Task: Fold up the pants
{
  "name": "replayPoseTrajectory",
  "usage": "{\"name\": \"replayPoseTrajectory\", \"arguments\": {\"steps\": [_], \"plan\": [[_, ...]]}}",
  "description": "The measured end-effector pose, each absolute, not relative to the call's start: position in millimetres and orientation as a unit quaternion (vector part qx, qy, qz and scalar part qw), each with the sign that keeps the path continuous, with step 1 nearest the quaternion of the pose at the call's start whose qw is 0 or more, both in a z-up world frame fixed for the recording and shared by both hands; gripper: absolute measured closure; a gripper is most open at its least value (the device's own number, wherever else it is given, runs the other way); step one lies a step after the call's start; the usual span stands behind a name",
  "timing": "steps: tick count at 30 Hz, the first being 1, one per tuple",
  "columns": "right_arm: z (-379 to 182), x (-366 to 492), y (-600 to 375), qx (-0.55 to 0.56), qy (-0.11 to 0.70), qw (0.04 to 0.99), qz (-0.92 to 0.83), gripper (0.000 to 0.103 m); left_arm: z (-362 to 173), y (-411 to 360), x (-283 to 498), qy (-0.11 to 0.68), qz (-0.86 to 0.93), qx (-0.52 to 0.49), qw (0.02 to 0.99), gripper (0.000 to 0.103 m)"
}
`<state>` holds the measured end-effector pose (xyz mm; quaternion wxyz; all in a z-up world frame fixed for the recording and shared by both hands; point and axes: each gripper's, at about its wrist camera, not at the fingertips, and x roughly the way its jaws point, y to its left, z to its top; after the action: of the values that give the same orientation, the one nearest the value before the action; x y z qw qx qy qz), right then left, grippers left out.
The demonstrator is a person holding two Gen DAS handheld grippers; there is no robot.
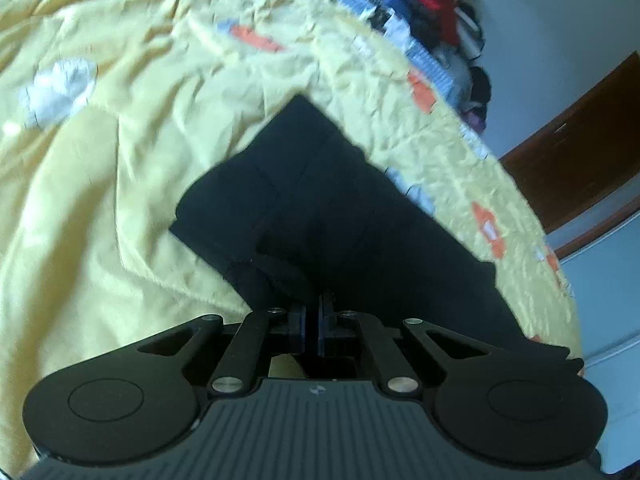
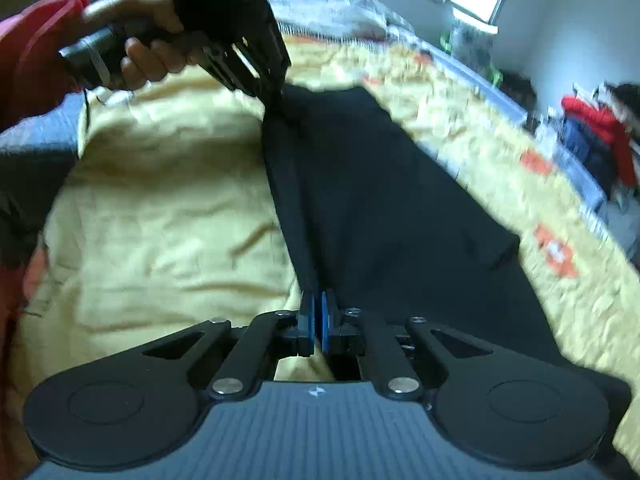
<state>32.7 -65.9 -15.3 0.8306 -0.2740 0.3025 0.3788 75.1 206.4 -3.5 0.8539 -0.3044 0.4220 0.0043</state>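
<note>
**Pants pinched at two ends for the fold**

Pants point(image 2: 380, 200), one dark pair, lie along the yellow bedspread point(image 2: 160, 200). You hold two grippers: your left gripper point(image 1: 314, 308) and right gripper point(image 2: 319, 312) each clamp an edge of the cloth, far enough apart, I judge, to keep it taut and carry one end over.

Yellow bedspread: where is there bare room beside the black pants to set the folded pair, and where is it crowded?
Bare yellow bedspread lies open between the black pants and the left gripper. It is crowded past the striped edge, by the clothes pile.
</note>
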Motion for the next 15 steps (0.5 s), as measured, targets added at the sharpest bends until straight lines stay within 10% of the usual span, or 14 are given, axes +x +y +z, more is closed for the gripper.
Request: {"name": "replayPoseTrajectory", "arguments": {"steps": [8,15], "plan": [[16.6,11.8,-115.1,-0.142,0.28,0.882,0.351,0.087,28.6,208.6,50.4,0.397,0.07,-0.233,0.885,0.059],[-12.5,-7.9,-206.9,-0.028,0.349,0.915,0.202,0.066,65.6,162.6,42.9,0.34,0.055,-0.145,0.927,0.052]]}}
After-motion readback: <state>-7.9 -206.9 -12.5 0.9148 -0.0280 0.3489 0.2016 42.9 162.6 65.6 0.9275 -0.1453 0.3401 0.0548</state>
